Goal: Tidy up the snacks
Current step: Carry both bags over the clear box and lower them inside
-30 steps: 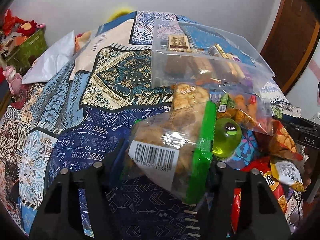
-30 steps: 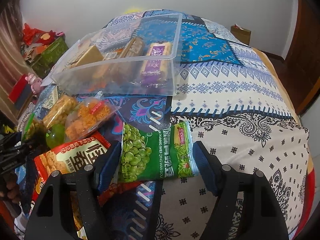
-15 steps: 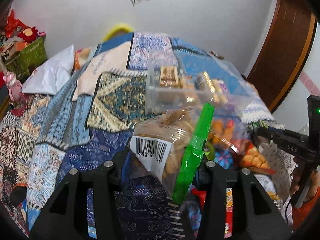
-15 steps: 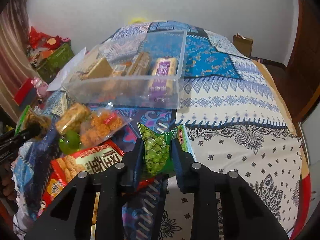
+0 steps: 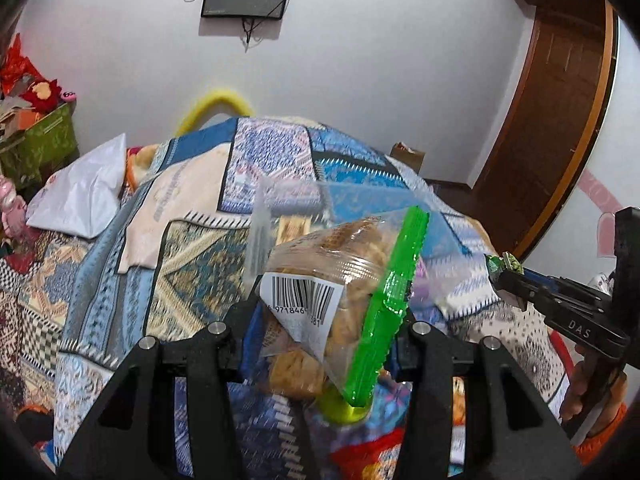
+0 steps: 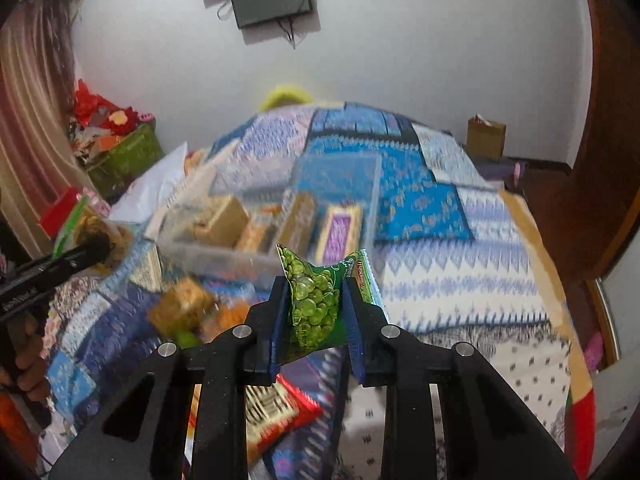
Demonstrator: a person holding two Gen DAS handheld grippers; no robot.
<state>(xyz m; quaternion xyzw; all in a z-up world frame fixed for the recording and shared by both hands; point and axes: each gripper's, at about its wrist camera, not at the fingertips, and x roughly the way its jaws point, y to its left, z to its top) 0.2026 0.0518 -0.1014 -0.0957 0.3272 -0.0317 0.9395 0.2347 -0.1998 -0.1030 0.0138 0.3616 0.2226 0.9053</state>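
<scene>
A: In the left wrist view, what's held?
B: One clear bag of fried snacks [image 5: 344, 280] with a green zip edge, pinched between the left gripper [image 5: 324, 320] fingers, lifted above the patterned bedspread [image 5: 192, 264]. The clear bin [image 5: 288, 200] lies just beyond, blurred.
A: And in the right wrist view?
B: The right gripper [image 6: 316, 304] is clamped on one green pea packet [image 6: 316, 300], raised near the bin's [image 6: 224, 252] near wall. I count about four packs inside; bare bedspread lies to the right.
</scene>
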